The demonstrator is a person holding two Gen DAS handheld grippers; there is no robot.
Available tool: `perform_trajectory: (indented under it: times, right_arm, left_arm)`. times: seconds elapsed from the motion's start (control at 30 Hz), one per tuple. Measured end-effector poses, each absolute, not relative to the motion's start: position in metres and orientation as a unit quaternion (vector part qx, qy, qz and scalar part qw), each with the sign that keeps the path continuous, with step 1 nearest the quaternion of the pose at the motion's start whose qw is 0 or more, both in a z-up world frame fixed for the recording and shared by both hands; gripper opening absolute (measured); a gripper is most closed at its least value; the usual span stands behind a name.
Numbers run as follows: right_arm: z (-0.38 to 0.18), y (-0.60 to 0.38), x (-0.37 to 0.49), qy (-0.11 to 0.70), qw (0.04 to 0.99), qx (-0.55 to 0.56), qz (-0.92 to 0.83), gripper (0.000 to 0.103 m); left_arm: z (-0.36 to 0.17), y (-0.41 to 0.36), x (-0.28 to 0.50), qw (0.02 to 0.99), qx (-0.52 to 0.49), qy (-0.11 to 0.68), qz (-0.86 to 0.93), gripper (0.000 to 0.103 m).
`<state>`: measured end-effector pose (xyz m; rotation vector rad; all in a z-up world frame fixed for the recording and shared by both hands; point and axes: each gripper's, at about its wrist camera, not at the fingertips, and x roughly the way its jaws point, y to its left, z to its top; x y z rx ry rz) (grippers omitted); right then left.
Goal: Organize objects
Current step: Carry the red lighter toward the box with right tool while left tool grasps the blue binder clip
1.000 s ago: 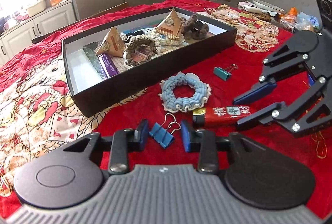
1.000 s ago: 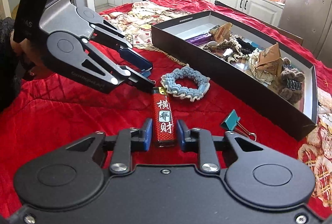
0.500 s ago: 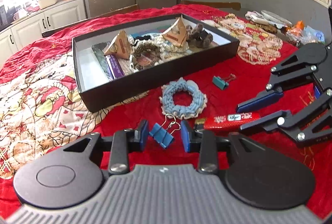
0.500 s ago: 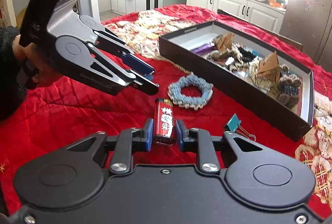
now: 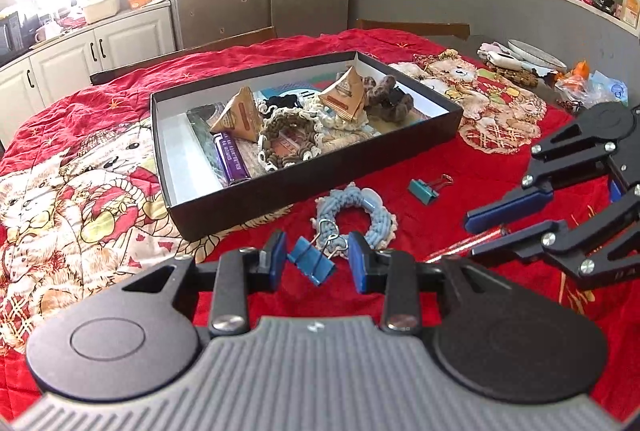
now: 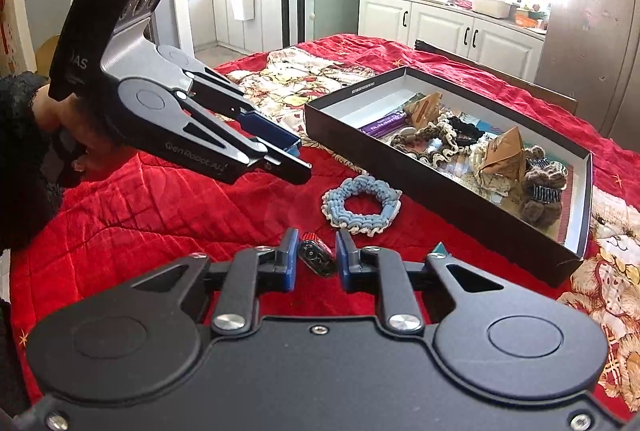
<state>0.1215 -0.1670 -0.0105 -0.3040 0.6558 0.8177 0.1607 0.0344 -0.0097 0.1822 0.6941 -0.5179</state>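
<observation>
My left gripper point(image 5: 318, 259) is shut on a blue binder clip point(image 5: 311, 264) and holds it above the red cloth. My right gripper point(image 6: 316, 259) is shut on a red lighter point(image 6: 316, 258), lifted and tilted; the lighter also shows in the left wrist view point(image 5: 466, 245). A black box point(image 5: 304, 180) point(image 6: 440, 191) holds paper pyramids, scrunchies and a purple packet. A light blue scrunchie point(image 5: 356, 217) point(image 6: 362, 206) lies on the cloth in front of the box. A teal binder clip point(image 5: 424, 189) lies to its right.
The table is covered by a red quilted cloth point(image 6: 160, 215) with bear patches point(image 5: 72, 199). Plates and snack packets point(image 5: 536, 65) sit at the far right edge. White kitchen cabinets point(image 6: 460, 27) stand behind.
Both grippers have risen from the cloth, the left with the blue clip, the right with the lighter, which now tilts end-on toward the right camera.
</observation>
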Motion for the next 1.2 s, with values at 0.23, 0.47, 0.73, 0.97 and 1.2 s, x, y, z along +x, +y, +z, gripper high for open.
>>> perform_trajectory:
  times: [0.23, 0.47, 0.73, 0.97, 1.2]
  right_arm:
    - [-0.039, -0.161, 0.124, 0.354, 0.837, -0.183, 0.376, 0.011]
    - [-0.046, -0.154, 0.124, 0.351, 0.834, -0.201, 0.376, 0.011]
    - [-0.029, -0.161, 0.131, 0.337, 0.846, -0.159, 0.382, 0.011]
    - [-0.002, -0.173, 0.149, 0.310, 0.864, -0.123, 0.377, 0.011]
    - [0.010, -0.171, 0.182, 0.289, 0.891, -0.113, 0.333, 0.011]
  left_arm:
    - [-0.012, 0.033, 0.161, 0.901, 0.089, 0.340, -0.254, 0.037]
    - [-0.011, 0.034, 0.162, 0.903, 0.086, 0.338, -0.252, 0.037]
    - [-0.001, 0.038, 0.169, 0.909, 0.076, 0.331, -0.243, 0.037]
    - [0.013, 0.038, 0.185, 0.918, 0.070, 0.315, -0.229, 0.037]
    - [0.017, 0.035, 0.218, 0.927, 0.052, 0.309, -0.207, 0.037]
